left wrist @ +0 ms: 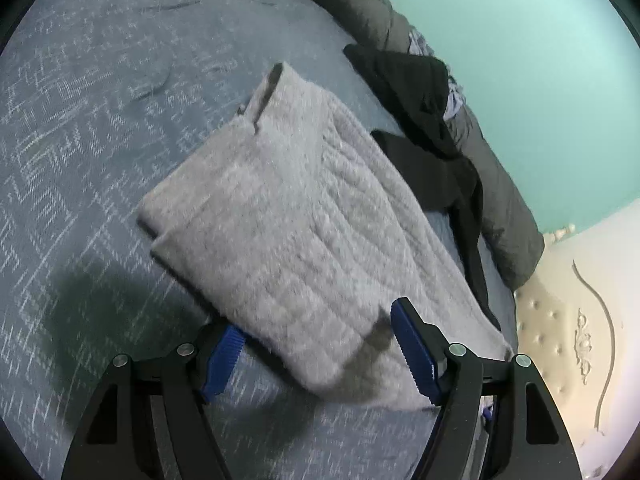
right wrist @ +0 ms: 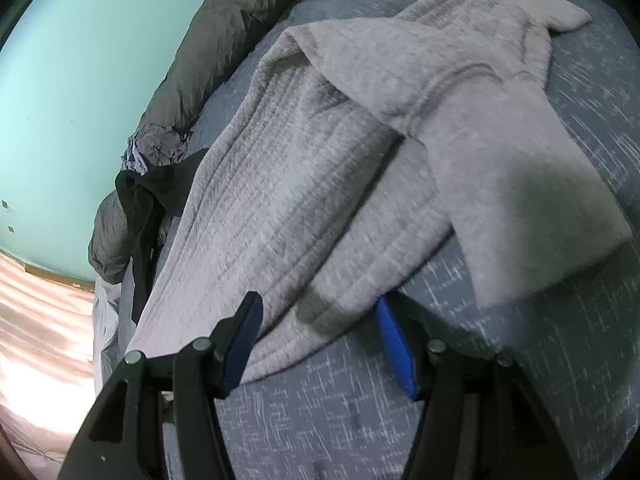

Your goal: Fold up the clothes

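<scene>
Currently the grey knit sweater [left wrist: 288, 216] lies partly folded on the blue patterned bed [left wrist: 80, 120], a sleeve laid across its body. Left claw [left wrist: 320, 356] is released, jaws spread either side of the sweater's near edge, pads not pressing. Right claw [right wrist: 320, 344] likewise released over the hem. Dark garments [left wrist: 424, 112] lie beside the sweater, toward the green wall [left wrist: 520, 60]

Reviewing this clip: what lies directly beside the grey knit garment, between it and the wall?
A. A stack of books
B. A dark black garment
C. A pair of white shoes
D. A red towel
B: a black garment lies crumpled at the far edge of the grey knit sweater, on the wall side, on the patterned blue bed cover.
</scene>
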Available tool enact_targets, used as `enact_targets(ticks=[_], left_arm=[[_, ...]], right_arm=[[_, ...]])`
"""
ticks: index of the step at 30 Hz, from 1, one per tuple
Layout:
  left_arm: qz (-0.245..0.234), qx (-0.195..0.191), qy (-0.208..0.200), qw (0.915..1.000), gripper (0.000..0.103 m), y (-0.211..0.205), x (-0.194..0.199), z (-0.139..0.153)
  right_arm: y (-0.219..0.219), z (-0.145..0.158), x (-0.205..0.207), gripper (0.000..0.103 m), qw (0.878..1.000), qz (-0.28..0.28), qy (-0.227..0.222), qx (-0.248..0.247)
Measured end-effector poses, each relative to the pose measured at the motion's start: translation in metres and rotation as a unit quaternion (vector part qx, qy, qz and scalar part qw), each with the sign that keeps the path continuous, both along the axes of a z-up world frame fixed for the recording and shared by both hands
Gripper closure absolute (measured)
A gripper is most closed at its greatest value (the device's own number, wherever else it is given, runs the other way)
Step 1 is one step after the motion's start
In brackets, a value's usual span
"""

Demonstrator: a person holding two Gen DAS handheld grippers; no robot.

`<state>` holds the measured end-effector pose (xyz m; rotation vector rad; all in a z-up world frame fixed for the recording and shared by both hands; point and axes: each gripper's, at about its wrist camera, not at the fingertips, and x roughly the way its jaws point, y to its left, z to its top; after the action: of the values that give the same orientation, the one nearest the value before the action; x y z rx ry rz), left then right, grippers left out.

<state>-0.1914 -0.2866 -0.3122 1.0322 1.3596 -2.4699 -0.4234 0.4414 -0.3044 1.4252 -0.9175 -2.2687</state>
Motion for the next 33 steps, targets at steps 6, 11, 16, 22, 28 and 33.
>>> enact_targets(ticks=[6, 11, 16, 22, 28, 33], left_arm=[[-0.007, -0.027, 0.014, 0.9995, 0.029, 0.003, -0.008, 0.014], [-0.01, -0.007, 0.01, 0.9999, 0.029, -0.006, -0.017, 0.011], [-0.015, 0.001, 0.004, 0.9999, 0.029, -0.009, -0.015, 0.002], [-0.012, -0.019, 0.003, 0.9997, 0.041, -0.008, -0.011, 0.001], [-0.017, -0.035, 0.0, 0.9992, 0.071, -0.009, -0.009, 0.003], [-0.018, -0.04, -0.006, 0.999, 0.072, -0.007, -0.012, 0.002]], right_arm=[[-0.005, -0.002, -0.01, 0.043, 1.0, -0.008, 0.009, -0.006], [-0.011, 0.002, -0.017, 0.043, 1.0, -0.016, 0.023, -0.012], [-0.016, 0.0, -0.026, 0.041, 1.0, -0.021, 0.021, -0.004], [-0.025, 0.007, -0.03, 0.049, 0.998, -0.014, 0.044, 0.03], [-0.028, 0.013, -0.028, 0.082, 0.997, -0.012, 0.055, 0.061], [-0.029, 0.022, -0.025, 0.085, 0.996, -0.002, 0.068, 0.062]])
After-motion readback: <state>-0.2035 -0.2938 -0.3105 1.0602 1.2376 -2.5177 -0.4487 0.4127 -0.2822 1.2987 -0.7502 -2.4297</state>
